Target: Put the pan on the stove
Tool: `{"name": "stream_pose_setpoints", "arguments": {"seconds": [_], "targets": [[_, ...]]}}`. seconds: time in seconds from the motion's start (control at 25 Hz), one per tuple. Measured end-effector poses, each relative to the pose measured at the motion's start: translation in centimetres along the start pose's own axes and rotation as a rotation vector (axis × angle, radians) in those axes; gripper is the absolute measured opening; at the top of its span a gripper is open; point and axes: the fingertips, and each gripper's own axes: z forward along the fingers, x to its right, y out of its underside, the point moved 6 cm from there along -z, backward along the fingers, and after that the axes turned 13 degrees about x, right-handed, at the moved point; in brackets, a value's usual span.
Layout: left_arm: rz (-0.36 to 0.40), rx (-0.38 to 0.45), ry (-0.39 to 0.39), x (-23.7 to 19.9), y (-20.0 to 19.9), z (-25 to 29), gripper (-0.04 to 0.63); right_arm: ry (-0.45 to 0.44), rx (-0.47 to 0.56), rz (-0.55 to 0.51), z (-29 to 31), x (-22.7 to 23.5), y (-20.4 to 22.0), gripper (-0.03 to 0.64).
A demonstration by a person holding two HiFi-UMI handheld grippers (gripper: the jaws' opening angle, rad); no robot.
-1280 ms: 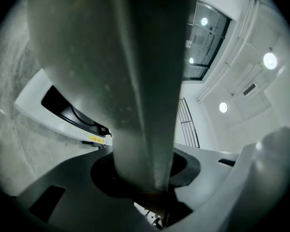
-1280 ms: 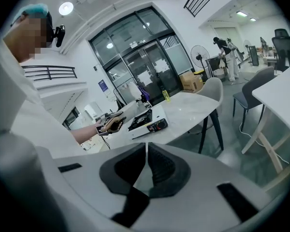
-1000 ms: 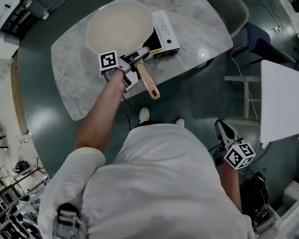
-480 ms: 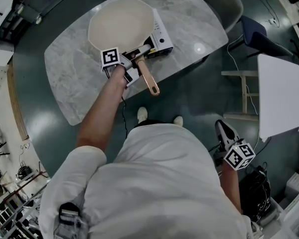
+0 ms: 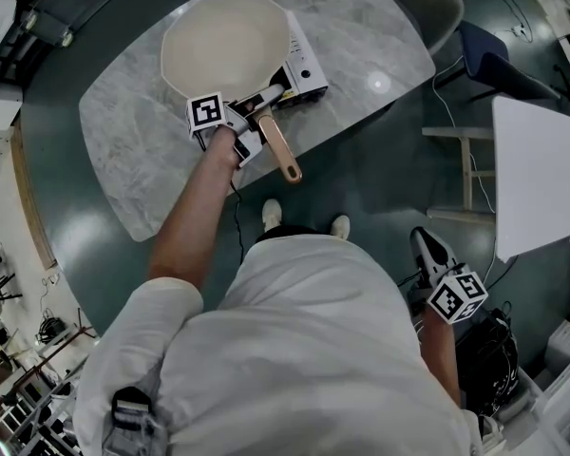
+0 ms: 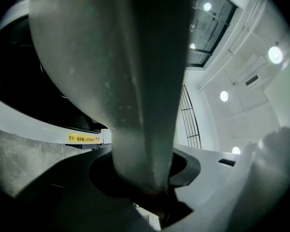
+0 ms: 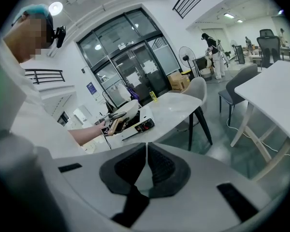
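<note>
Looking down from the head view, the cream pan (image 5: 226, 46) sits over the white stove (image 5: 307, 72) on the marble table (image 5: 133, 150), covering most of it. From here I can't tell whether its base is actually down on the burner. The left gripper (image 5: 247, 120) is clamped on the pan's handle (image 5: 280, 152), with the wooden end poking out past the table edge. The right gripper (image 5: 426, 247) hangs low by the person's side, well away from the table.

Over to the left gripper view: the grey stem of the pan (image 6: 116, 66) fills the frame, pinched between the jaws of the left gripper (image 6: 150, 180). A yellow label (image 6: 83, 138) shows on the stove's side below.

Right gripper view now: the right gripper (image 7: 146, 166) has its jaws pressed together with nothing between them. Far off, the pan (image 7: 129, 109) and stove (image 7: 141, 125) show on the table (image 7: 176, 108), with a grey chair (image 7: 199, 90) just beside it.
</note>
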Motion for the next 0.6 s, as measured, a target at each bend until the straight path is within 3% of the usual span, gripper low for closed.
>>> {"name": "stream_pose_setpoints", "arguments": {"seconds": [0.2, 0.6], "targets": [[0.01, 0.009, 0.004, -0.15, 0.05, 0.05, 0.169, -0.009, 0.004, 0.005, 0.33, 0.3, 0.0, 0.021], [0.032, 0.051, -0.01, 0.18, 0.82, -0.51, 0.255, -0.04, 0.008, 0.004, 0.37, 0.72, -0.22, 0.021]]}}
